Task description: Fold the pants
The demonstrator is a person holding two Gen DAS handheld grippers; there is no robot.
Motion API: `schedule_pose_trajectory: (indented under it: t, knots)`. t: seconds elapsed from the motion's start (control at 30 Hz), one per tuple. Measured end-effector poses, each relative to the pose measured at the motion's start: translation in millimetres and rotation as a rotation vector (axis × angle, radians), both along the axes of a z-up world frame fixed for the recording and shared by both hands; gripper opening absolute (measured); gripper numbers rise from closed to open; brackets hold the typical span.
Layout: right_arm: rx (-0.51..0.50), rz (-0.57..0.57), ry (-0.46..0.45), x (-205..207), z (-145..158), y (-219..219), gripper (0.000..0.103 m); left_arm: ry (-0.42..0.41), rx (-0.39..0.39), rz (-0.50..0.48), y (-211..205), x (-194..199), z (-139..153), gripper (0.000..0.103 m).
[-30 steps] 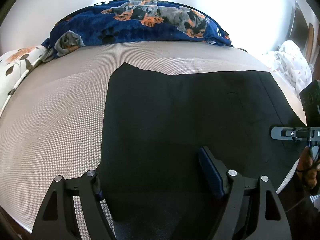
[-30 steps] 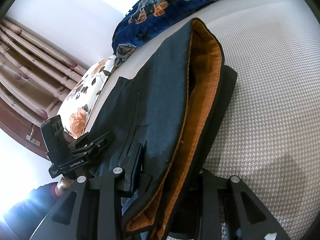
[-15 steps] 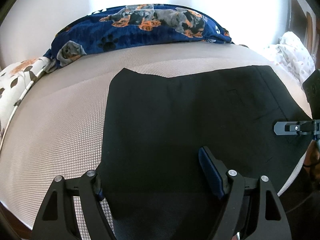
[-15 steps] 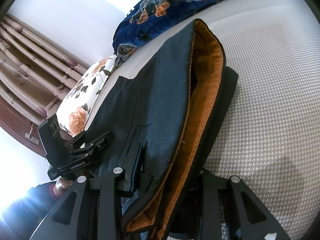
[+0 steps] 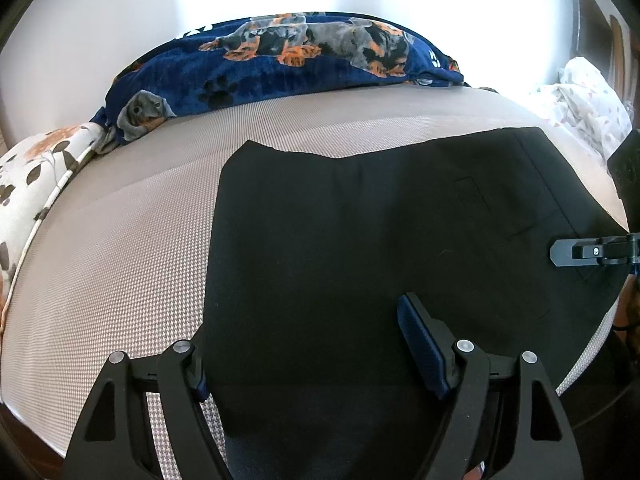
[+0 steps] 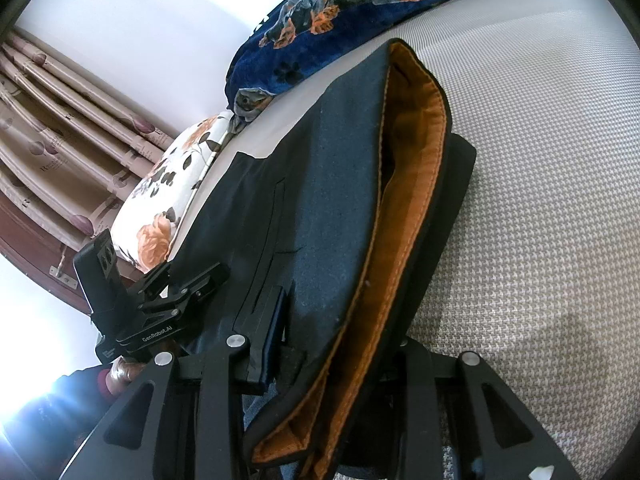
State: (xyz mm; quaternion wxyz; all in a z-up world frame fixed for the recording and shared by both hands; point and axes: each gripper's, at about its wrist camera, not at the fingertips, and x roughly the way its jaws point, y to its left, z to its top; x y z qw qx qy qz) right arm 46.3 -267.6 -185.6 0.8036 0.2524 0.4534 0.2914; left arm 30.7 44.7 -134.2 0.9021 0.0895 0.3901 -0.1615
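Black pants (image 5: 360, 240) lie folded flat on the bed's grey-beige houndstooth sheet (image 5: 120, 260). My left gripper (image 5: 300, 328) hovers over their near edge. Its jaws stand wide, the cloth lies between them, and the blue pads press on nothing. In the right wrist view the pants (image 6: 332, 168) are lifted at the waistband, whose orange lining (image 6: 404, 200) faces up. My right gripper (image 6: 344, 320) is shut on that waistband; its left pad (image 6: 276, 336) shows, and cloth hides the right finger. The left gripper's body (image 6: 160, 292) shows at left.
A blue dog-print blanket (image 5: 280, 64) lies along the bed's far side, beside a floral pillow (image 5: 32, 176). White crumpled cloth (image 5: 588, 100) lies far right. Curtains (image 6: 60, 120) hang at left. The bed's edge runs just right of the pants (image 5: 588, 360).
The left wrist view has tipped slightly, so the blanket sits a little lower in the frame. The pants and the right gripper's hold look the same.
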Motion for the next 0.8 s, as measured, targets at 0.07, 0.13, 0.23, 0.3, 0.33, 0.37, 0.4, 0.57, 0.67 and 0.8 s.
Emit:
schedule_pose_trajectory:
  t: [0.07, 0.13, 0.23, 0.3, 0.33, 0.37, 0.4, 0.57, 0.67, 0.8]
  knots:
    - [0.000, 0.000, 0.000, 0.1, -0.2, -0.1, 0.027, -0.001, 0.001, 0.000, -0.1, -0.2, 0.2, 0.078]
    - [0.000, 0.000, -0.001, 0.6, -0.3, -0.3, 0.027, -0.002, 0.001, 0.000, -0.2, -0.2, 0.0, 0.078]
    - [0.000, 0.000, -0.001, 0.8, -0.6, -0.4, 0.027, -0.005, 0.005, -0.001, -0.6, 0.1, 0.5, 0.078]
    - [-0.001, 0.000, -0.001, 0.4, -0.6, -0.2, 0.027, -0.007, 0.009, -0.001, -0.5, -0.1, 1.6, 0.078]
    - [-0.001, 0.000, -0.001, 0.6, -0.6, -0.3, 0.027, -0.009, 0.011, -0.002, -0.5, -0.1, 1.8, 0.078]
    - [-0.001, 0.000, -0.001, -0.1, -0.7, -0.1, 0.027, -0.010, 0.012, -0.002, -0.4, -0.3, 1.8, 0.077]
    - [-0.001, -0.001, 0.000, 0.0, -0.6, -0.2, 0.027, -0.011, 0.013, -0.002, -0.5, -0.3, 1.7, 0.077]
    - [-0.014, -0.001, 0.000, 3.1, 1.3, -0.8, 0.027, -0.011, 0.010, -0.001, -0.6, -0.7, 1.1, 0.077]
    - [-0.030, 0.002, -0.002, 5.6, 3.4, 0.4, 0.027, -0.013, 0.010, -0.001, -0.6, -0.5, 0.9, 0.078]
    - [-0.053, 0.007, -0.006, 8.7, 6.3, 2.3, 0.028, -0.021, 0.015, -0.001, -1.5, -0.4, 1.7, 0.077]
